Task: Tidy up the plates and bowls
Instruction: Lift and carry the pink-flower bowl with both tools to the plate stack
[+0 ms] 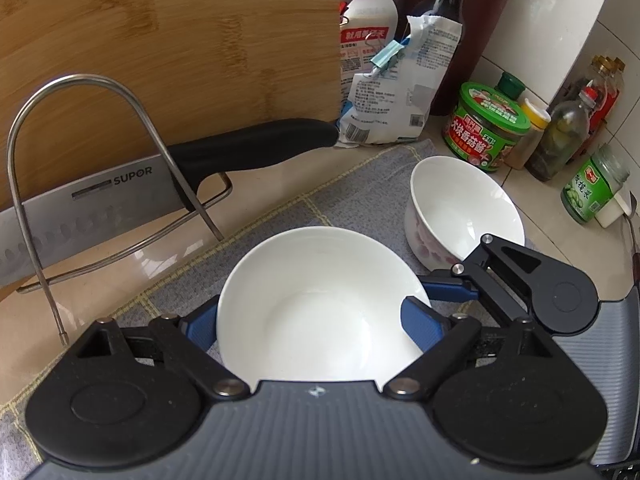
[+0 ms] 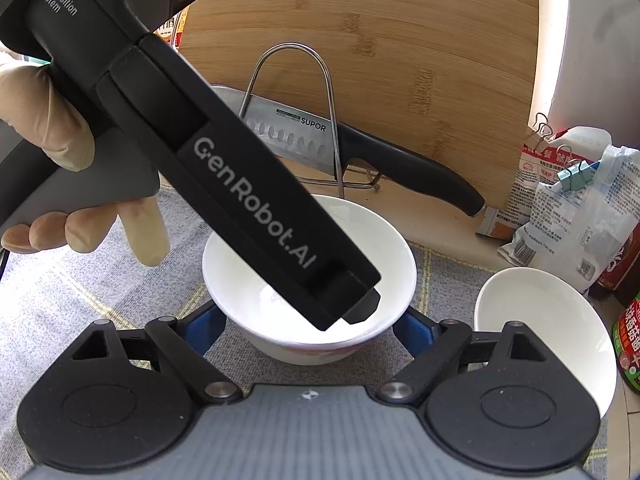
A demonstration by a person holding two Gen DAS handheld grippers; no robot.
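I hold two sets of jaws over a grey checked cloth (image 1: 360, 184) on the pale worktop (image 1: 248, 196). My left gripper (image 1: 316, 328) has a plain white round bowl (image 1: 320, 304) between its blue pads (image 1: 420, 328), which touch the bowl's sides, so it is grasping that bowl. My right gripper (image 2: 308, 328) is set around the same bowl (image 2: 256, 304) lower down, its pads (image 2: 412, 324) just beside the walls; I cannot tell if they press. A second white bowl with pink flowers (image 1: 464, 212) sits on the cloth just beside the first one. Behind them a big steel knife with a black handle (image 1: 120, 196) rests in a wire rack (image 1: 80, 160) against a wooden cutting board (image 1: 180, 40).
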